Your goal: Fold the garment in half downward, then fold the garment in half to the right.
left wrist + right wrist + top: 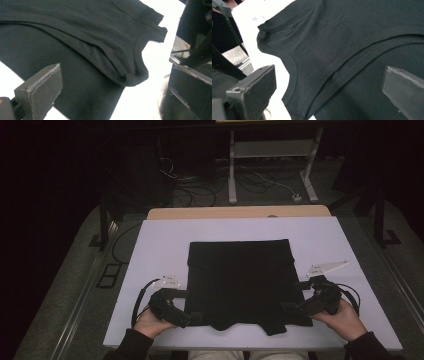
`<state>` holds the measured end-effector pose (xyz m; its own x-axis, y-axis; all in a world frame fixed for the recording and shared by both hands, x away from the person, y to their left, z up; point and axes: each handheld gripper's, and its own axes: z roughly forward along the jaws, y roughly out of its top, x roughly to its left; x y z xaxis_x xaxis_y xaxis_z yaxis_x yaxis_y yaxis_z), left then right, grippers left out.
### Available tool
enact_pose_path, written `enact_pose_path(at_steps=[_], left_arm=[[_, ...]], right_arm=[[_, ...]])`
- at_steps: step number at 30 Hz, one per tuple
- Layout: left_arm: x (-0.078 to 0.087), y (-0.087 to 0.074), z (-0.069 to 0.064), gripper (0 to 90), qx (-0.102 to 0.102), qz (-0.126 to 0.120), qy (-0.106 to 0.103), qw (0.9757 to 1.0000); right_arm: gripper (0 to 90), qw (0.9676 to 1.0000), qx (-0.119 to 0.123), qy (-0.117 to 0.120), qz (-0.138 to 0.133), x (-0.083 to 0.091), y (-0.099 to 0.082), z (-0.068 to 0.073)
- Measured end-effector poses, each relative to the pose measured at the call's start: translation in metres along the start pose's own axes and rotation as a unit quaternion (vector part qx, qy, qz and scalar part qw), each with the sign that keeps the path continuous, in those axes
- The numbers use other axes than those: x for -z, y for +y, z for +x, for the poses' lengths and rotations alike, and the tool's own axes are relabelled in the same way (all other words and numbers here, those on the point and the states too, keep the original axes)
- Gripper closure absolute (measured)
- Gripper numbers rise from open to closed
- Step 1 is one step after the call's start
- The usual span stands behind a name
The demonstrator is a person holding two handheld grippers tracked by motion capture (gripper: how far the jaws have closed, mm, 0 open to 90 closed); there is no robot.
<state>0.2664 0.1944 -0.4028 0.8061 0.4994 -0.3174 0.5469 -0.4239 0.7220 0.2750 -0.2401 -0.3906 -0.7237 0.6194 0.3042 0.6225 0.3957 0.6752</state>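
**Both tools open over the folded black garment**

No brand, label or writing can be read on anything here; the black garment (pixel 239 282) shows plain fabric, seams and hems, nothing printed.

The garment lies folded flat in the middle of your white counter (pixel 155 245), its near edge close to you, with curved hems and a small strap end sticking out at that edge. In the left gripper view you see a rounded, hemmed fold (pixel 130 77) lying on top of a lower layer of the cloth.

Your left tool (pixel 192 306) sits at the garment's near left corner with its jaws apart; nothing is pinched between them, though the cloth lies under and ahead of them. Your right tool (pixel 292 300) sits at the near right corner, jaws likewise spread wide, cloth lying beneath but not gripped.

A cable (pixel 140 297) loops from the left tool across the counter, clear of the cloth. Beyond the counter's far edge a wooden strip (pixel 240 212) shows, then a dark floor with tangled cords (pixel 200 195) and the white legs of a frame (pixel 272 165). Nothing stands between either tool and the garment.
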Motion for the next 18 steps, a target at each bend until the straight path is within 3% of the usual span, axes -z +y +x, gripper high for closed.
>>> enact_pose_path(at_steps=[5,12,18], left_arm=[[0.004,-0.005,0.001,0.0,-0.006,-0.006,0.019,0.9998],[0.009,-0.008,0.004,0.0,-0.007,-0.028,0.041,0.9987],[0.016,-0.012,0.005,0.0,-0.007,-0.047,0.058,0.9972]], right_arm=[[0.0,0.9997,0.013,-0.019,-0.001,-0.007,0.012,0.000],[0.0,0.9993,0.020,-0.014,-0.027,-0.011,0.033,-0.001],[0.0,0.9990,0.027,-0.016,-0.031,-0.017,0.052,-0.002]])
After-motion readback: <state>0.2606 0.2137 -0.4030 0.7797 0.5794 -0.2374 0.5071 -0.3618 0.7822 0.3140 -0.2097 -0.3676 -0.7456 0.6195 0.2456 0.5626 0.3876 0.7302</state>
